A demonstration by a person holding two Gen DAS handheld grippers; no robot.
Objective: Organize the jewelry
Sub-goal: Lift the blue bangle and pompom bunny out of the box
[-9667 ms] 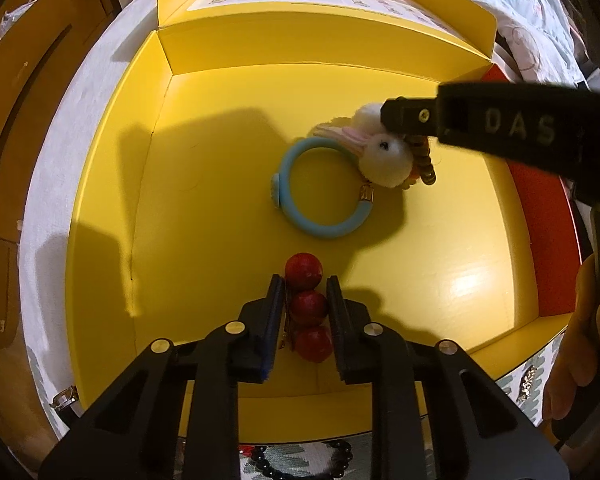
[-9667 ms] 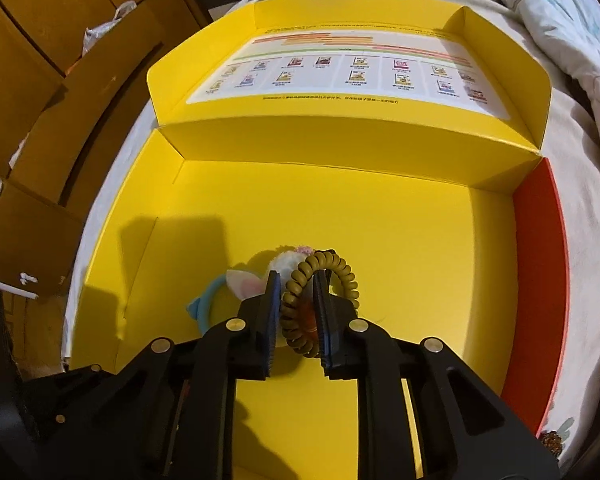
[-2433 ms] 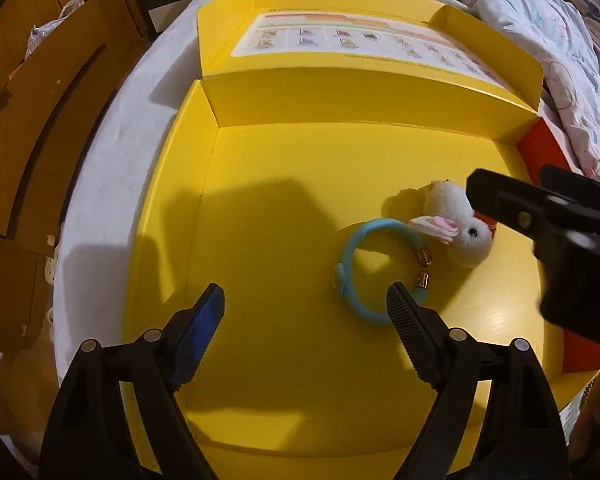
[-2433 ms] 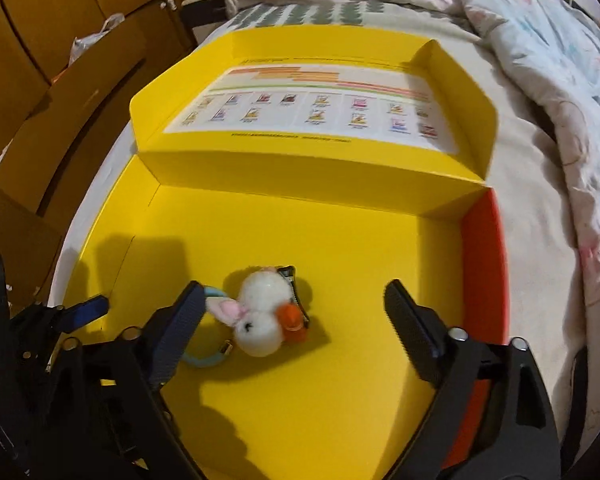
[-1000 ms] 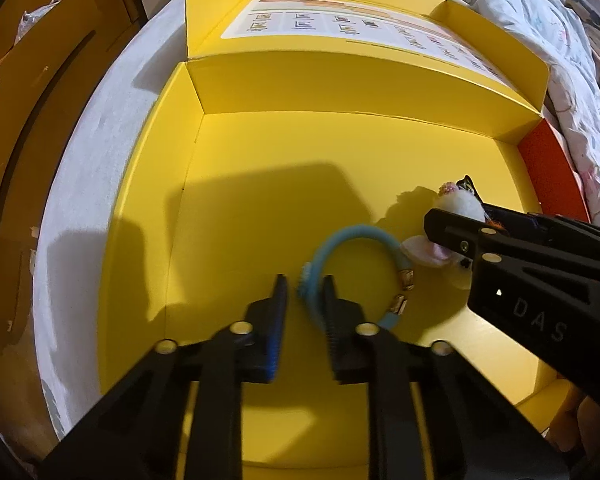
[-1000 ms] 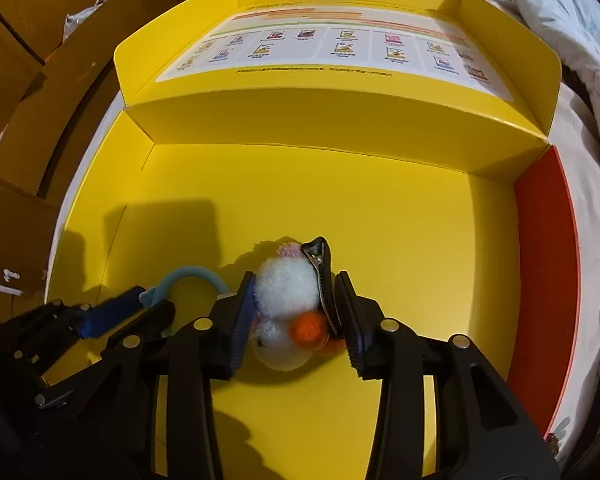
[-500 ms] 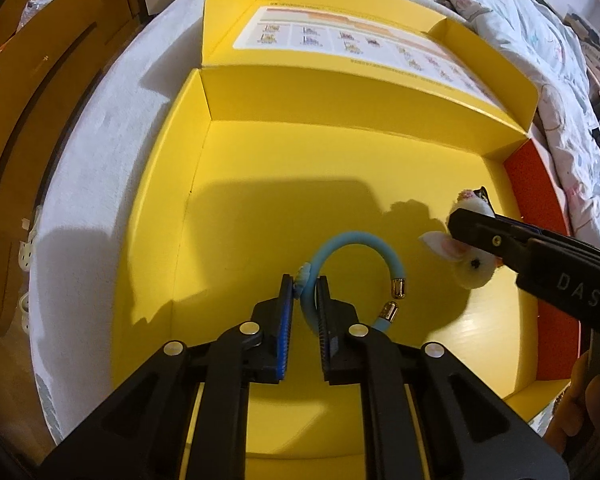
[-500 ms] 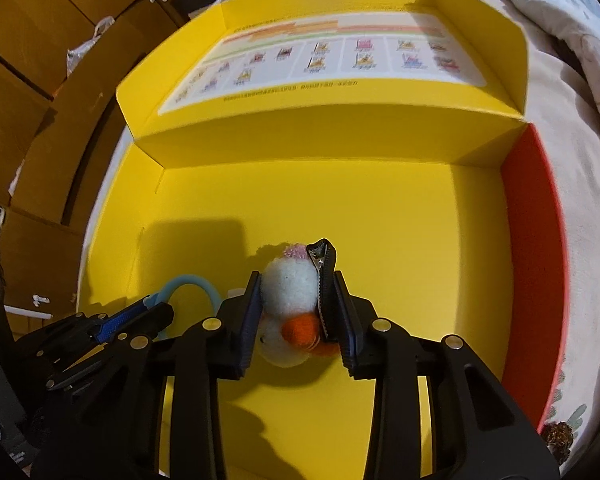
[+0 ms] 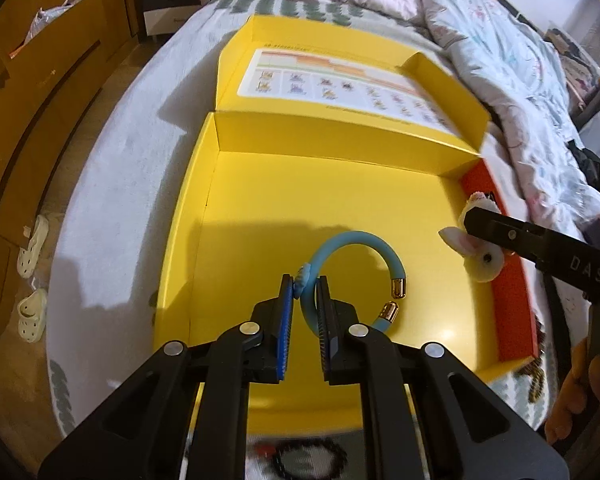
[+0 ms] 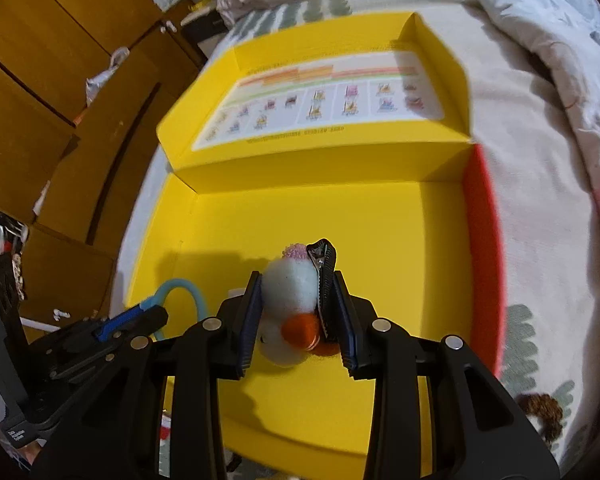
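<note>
Bracelet (image 9: 356, 264) pinched between left tongs (image 9: 303, 292); hair clip (image 10: 296, 300) between right tongs (image 10: 296, 300).

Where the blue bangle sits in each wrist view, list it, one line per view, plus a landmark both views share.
Left wrist view: the blue bangle is at centre, clamped in the left gripper, its gold-capped ends to the right.
Right wrist view: the bangle shows at lower left, arching past the left gripper's tip.
Shared landmark: the yellow box with its printed chart on the open lid.
</note>
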